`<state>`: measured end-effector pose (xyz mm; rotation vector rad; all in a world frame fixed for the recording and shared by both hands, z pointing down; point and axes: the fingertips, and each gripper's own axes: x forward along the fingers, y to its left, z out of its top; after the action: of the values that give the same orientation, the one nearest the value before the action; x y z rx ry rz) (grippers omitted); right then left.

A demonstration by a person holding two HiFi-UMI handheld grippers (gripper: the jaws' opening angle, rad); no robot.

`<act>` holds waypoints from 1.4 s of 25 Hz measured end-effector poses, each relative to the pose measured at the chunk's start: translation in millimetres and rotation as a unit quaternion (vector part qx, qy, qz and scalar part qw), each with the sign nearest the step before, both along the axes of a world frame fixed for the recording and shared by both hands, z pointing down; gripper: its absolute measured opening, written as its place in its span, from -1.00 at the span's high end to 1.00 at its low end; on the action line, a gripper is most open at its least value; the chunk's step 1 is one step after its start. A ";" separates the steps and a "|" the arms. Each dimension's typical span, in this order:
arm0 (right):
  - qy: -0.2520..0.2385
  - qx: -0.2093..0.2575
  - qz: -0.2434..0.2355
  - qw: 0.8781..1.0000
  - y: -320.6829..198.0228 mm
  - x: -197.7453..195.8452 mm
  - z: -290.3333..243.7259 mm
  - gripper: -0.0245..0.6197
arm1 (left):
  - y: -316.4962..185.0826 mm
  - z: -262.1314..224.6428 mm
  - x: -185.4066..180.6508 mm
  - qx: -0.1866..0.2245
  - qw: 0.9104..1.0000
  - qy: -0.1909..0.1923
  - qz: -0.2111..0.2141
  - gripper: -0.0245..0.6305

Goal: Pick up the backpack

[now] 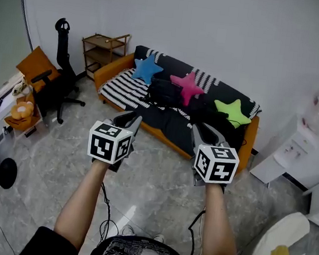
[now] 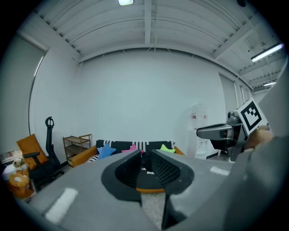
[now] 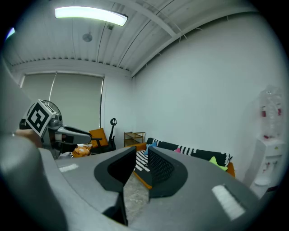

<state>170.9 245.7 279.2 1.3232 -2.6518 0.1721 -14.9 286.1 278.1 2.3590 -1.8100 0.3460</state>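
A black backpack (image 1: 164,91) lies on the orange sofa (image 1: 112,69), between a blue star cushion (image 1: 146,68) and a pink star cushion (image 1: 186,86). I hold both grippers up over the marble floor, some way short of the sofa. In the head view the left gripper (image 1: 130,119) and the right gripper (image 1: 204,129) point toward the sofa. Each has its jaws drawn together to a narrow slit with nothing between them. The left gripper view shows the left gripper (image 2: 144,153) aimed at the sofa's middle. The right gripper (image 3: 142,151) faces the sofa's left end.
A green star cushion (image 1: 232,111) sits at the sofa's right end. Left of the sofa are a wooden shelf (image 1: 104,51) and a black office chair (image 1: 57,91). A water dispenser (image 1: 309,131) stands at the right, and a white round table (image 1: 294,227) at the lower right.
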 end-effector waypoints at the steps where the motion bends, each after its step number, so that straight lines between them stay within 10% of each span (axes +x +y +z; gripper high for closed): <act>1: 0.000 -0.001 -0.001 1.000 0.3 -1.9 0.8 0.58 | -0.1 0.4 -2.3 0.000 1.000 0.000 0.000 0.70; 25: 0.002 -0.017 0.029 0.999 -4.4 -76.2 11.0 -0.32 | -21.4 1.5 -81.9 0.008 1.000 0.008 0.023 -0.31; 35: -0.001 -0.006 0.045 0.999 -25.2 -92.3 11.9 -0.49 | -43.5 7.1 -104.6 0.010 1.000 0.000 0.025 -0.41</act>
<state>78.6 220.5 291.1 1.4405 -2.5905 0.2000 -119.5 242.5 285.3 2.4203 -1.7648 0.3353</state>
